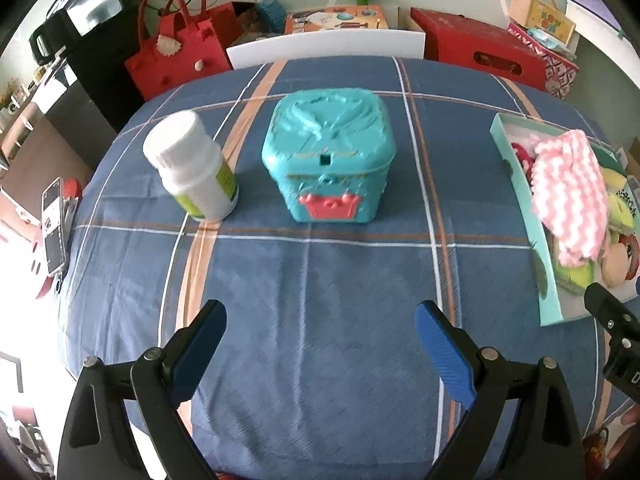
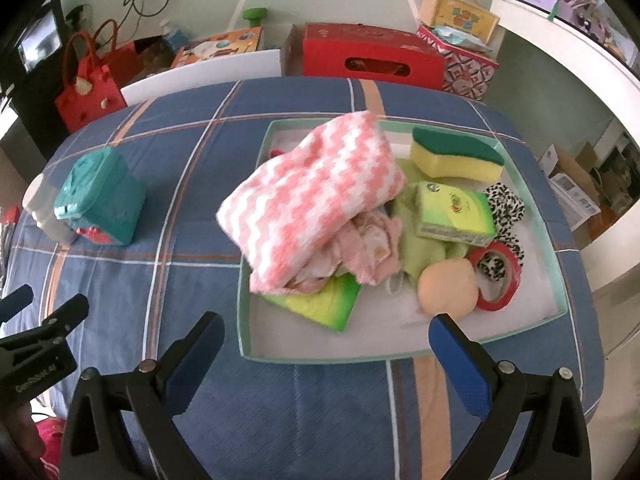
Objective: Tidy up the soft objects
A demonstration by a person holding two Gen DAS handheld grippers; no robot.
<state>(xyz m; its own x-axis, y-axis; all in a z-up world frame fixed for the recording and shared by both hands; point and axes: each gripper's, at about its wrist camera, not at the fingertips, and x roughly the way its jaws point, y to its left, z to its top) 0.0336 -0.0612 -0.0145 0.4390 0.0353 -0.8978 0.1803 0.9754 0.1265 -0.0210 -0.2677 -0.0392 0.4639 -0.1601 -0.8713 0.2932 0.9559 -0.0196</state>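
Note:
A shallow teal tray holds soft things: a pink-and-white zigzag towel on top, pink cloth, a yellow-green sponge, a green packet, a peach ball, a leopard-print band and a red tape roll. My right gripper is open and empty at the tray's near edge. My left gripper is open and empty above the blue cloth, short of a teal box. The tray and towel show at the right of the left wrist view.
A white bottle stands left of the teal box. The table carries a blue plaid cloth. Behind the table are a red bag, a red box, a white chair back and toy boxes.

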